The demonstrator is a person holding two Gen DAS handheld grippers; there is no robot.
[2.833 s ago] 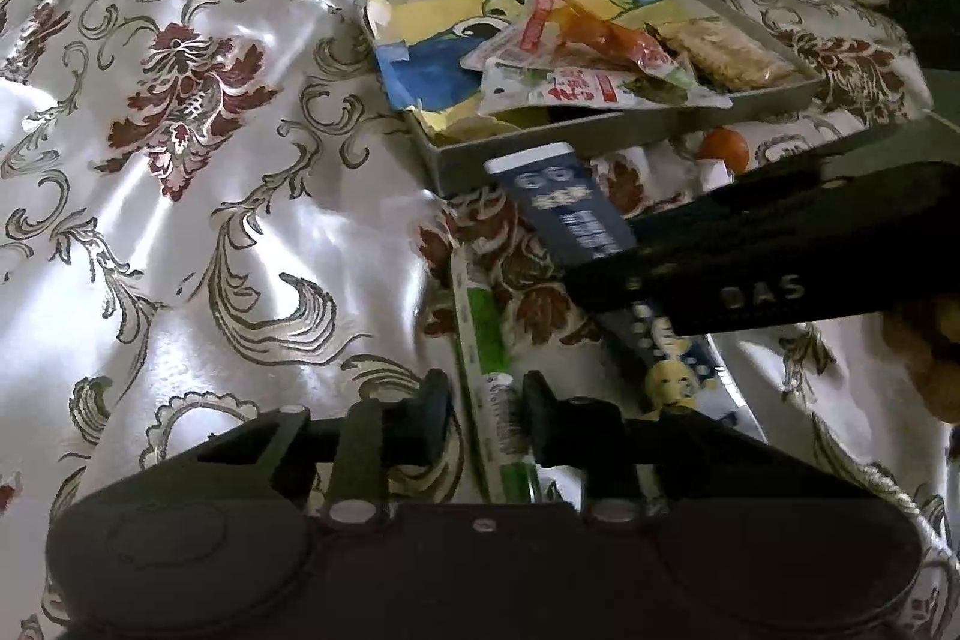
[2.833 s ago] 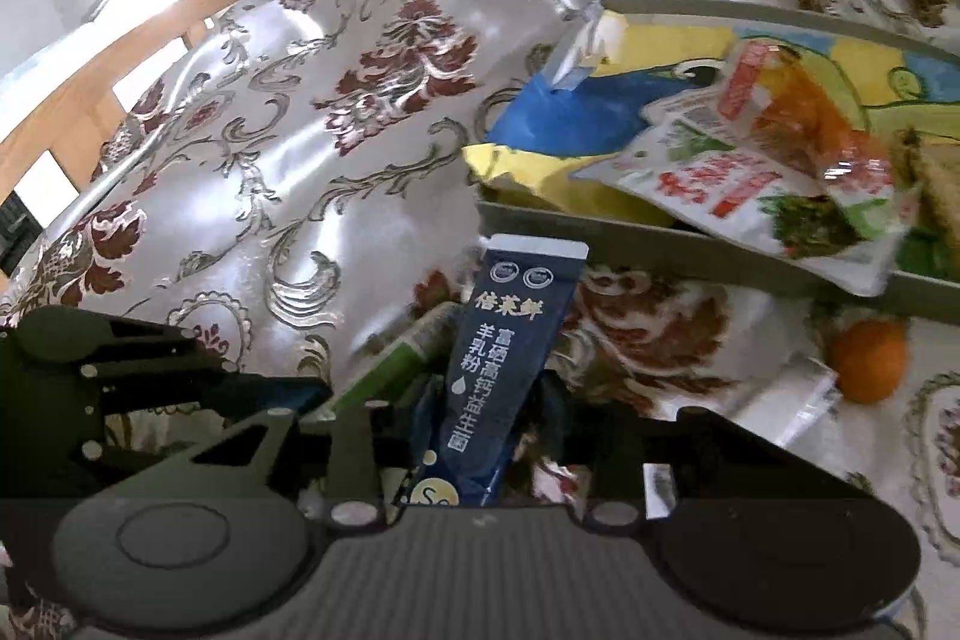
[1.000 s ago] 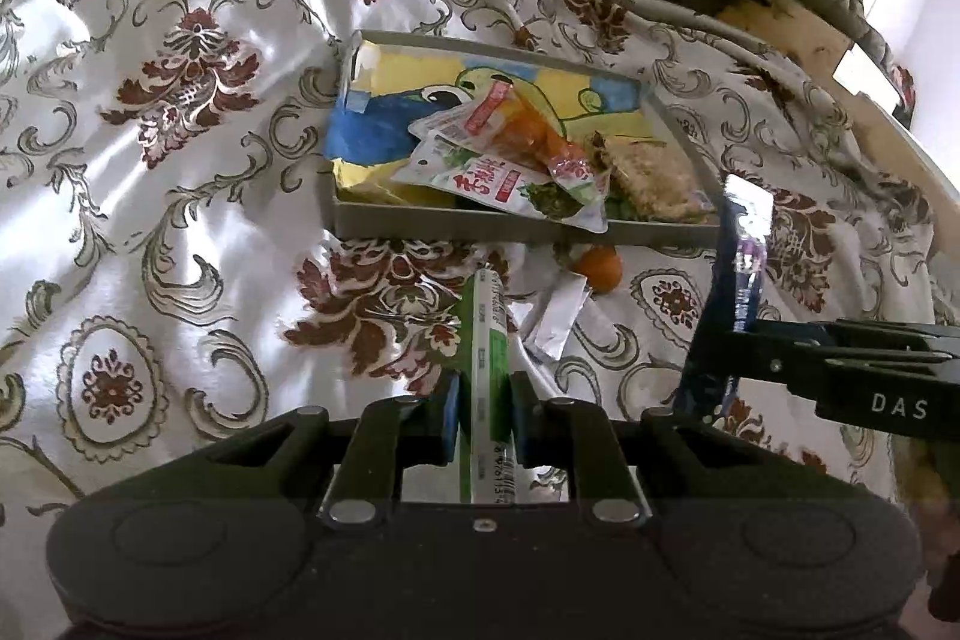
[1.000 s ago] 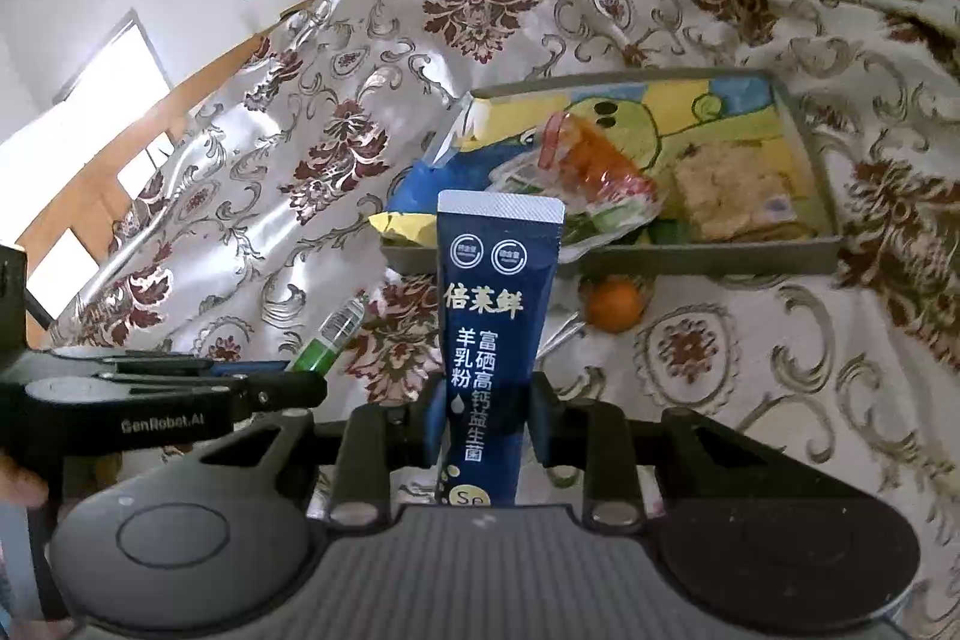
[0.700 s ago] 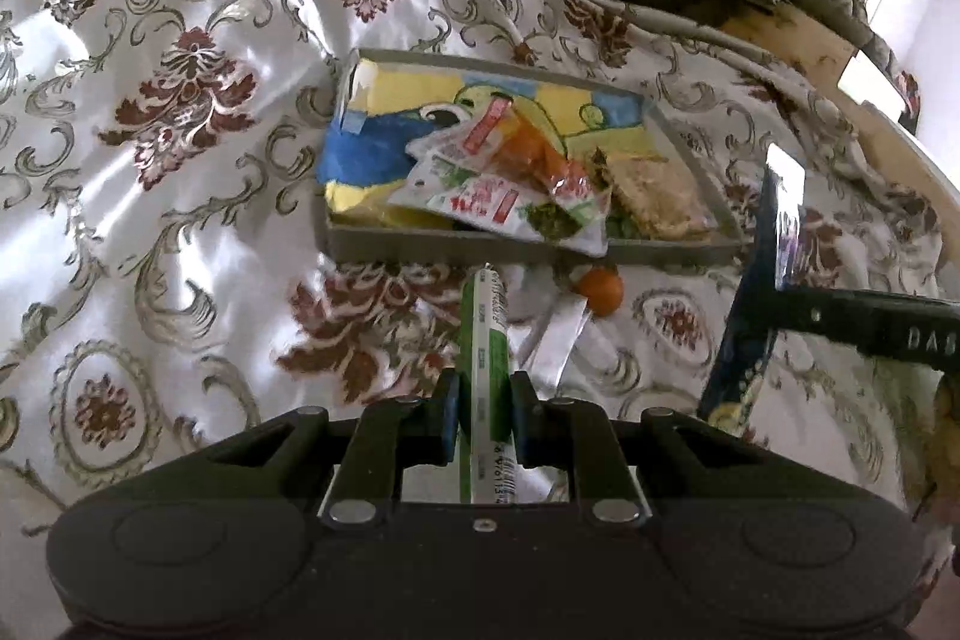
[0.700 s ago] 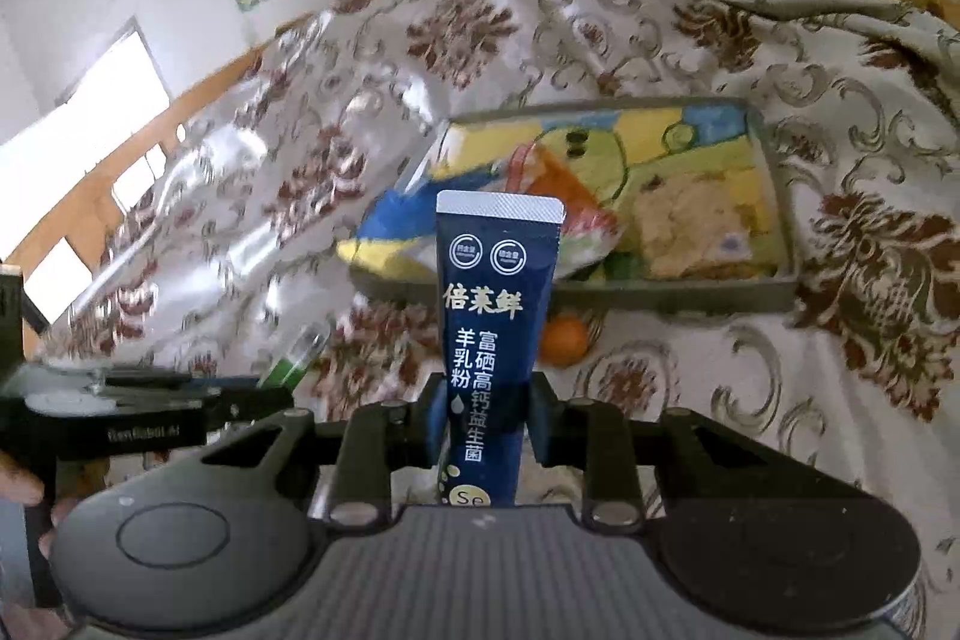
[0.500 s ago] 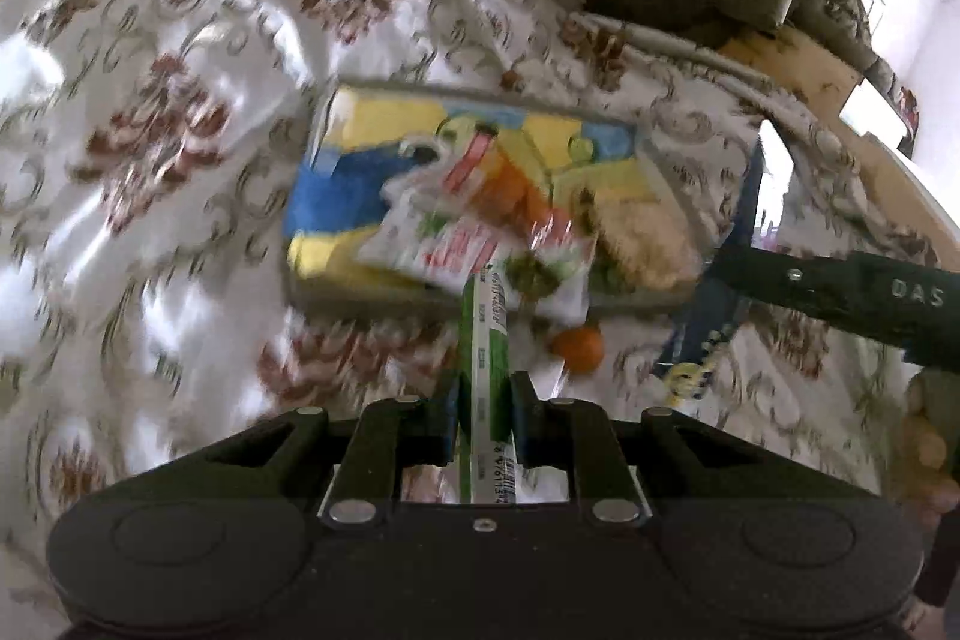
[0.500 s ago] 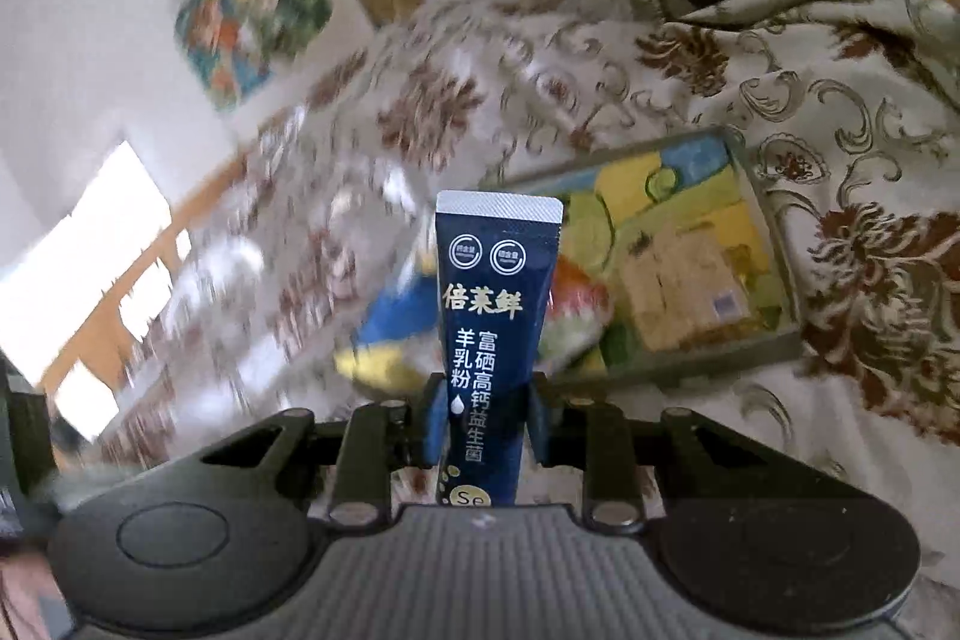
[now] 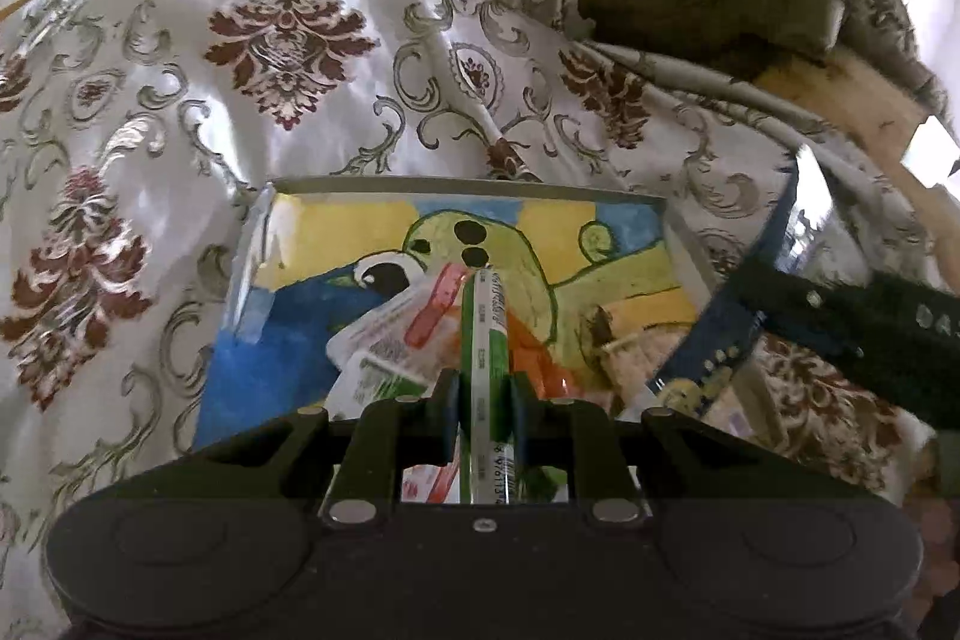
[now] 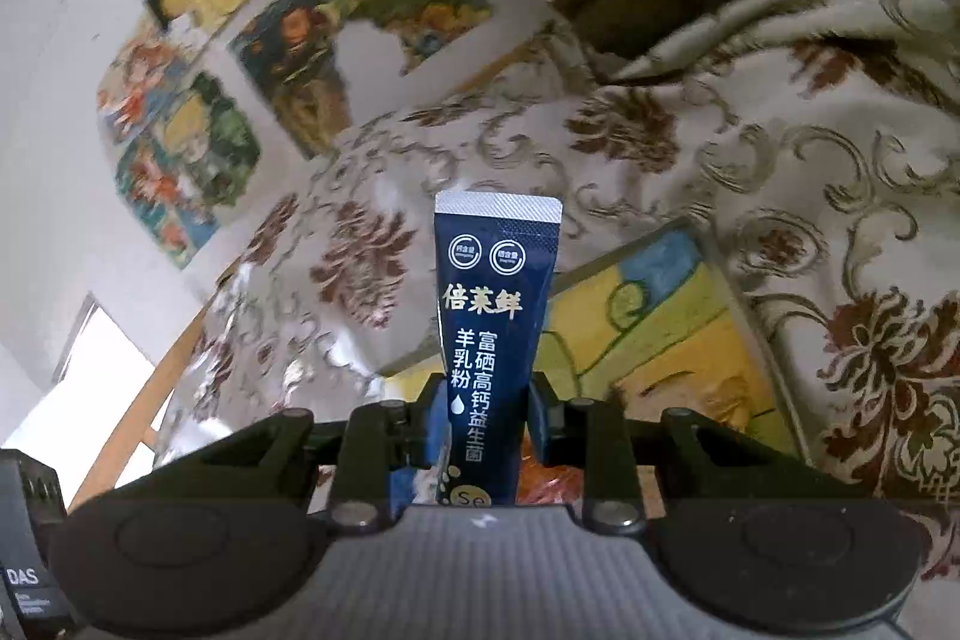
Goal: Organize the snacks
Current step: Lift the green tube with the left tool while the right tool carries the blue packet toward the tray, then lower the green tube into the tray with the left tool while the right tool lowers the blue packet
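The left claw (image 9: 483,415) is clenching a slim green stick sachet (image 9: 487,340), which is standing upright between its fingers above the tray (image 9: 468,187). The right claw (image 10: 489,415) is gripping a dark blue stick sachet (image 10: 492,334) the same way, and it is hovering over the tray's right-hand part; the left wrist view is showing that sachet at the tray's right wall. The tray is sitting on the floral bedspread (image 9: 288,58), with a cartoon drawing lining its floor. Several packets (image 9: 414,334) are already lying inside it, so the sorting is judged to be well under way. Neither sachet is touching the tray floor yet. Both are remaining to be lowered and released. Whether other snacks are lying outside the tray cannot be told from these views.
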